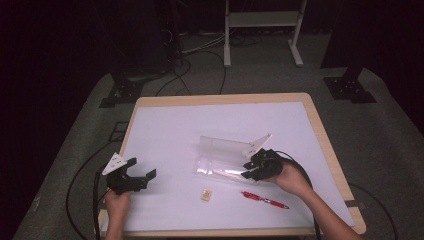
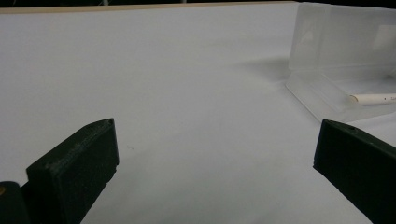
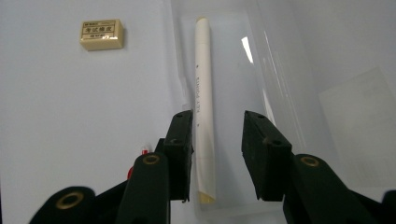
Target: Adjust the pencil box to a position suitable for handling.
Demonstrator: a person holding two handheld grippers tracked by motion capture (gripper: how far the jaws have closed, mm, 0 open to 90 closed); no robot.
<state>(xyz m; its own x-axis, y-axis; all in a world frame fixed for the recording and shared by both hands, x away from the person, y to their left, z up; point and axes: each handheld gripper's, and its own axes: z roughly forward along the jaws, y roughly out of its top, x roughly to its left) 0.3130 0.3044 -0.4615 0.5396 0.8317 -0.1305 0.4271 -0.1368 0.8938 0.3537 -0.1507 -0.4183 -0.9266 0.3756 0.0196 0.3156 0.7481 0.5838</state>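
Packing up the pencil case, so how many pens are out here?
2: a white pen lying in the open clear case, under the right gripper, and a red pen on the table beside the case.

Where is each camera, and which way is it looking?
High view: above the table, looking forward and down; both forearms, left gripper, right gripper.
Left gripper view: rides that gripper, facing the clear case; wide black jaws.
Right gripper view: looks down on the white pen, eraser.
Shared: case, pen.
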